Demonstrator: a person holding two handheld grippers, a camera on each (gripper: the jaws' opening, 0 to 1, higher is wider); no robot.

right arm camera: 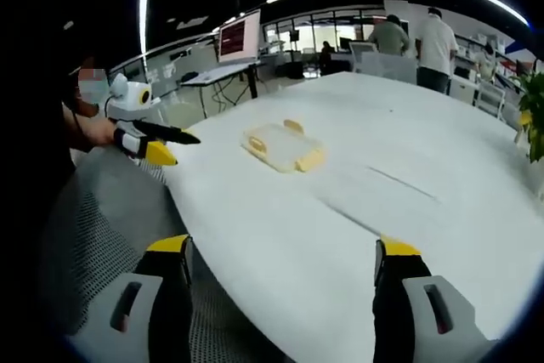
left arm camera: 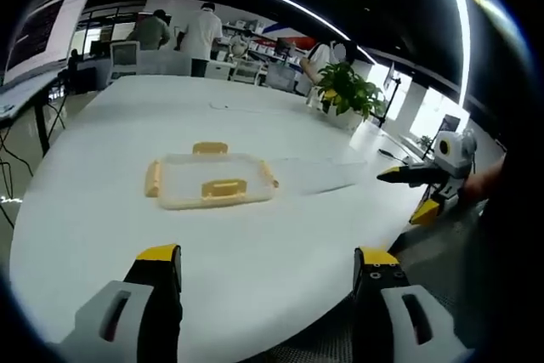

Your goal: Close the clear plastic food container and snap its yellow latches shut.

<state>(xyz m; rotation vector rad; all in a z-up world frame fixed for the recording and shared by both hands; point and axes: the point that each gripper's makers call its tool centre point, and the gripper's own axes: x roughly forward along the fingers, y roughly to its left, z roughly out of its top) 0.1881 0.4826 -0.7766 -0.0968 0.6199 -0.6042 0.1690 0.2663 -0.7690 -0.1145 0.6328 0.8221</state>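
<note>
On white table (left arm camera: pixel 280 261), lidded clear container (left arm camera: pixel 211 180), yellow latches (left arm camera: pixel 210 149), contents unclear

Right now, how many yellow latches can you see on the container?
3 in the left gripper view: far side, left end, near side of the container. The right end is unclear.

A broad white oval tabletop (left arm camera: pixel 255 269) runs far into an open office. At its far right edge stands a leafy green potted plant (left arm camera: pixel 347 91). Beyond the far end, people in pale shirts (left arm camera: pixel 202 33) stand near desks, and a lit wall screen (right arm camera: pixel 239 37) hangs behind.
</note>
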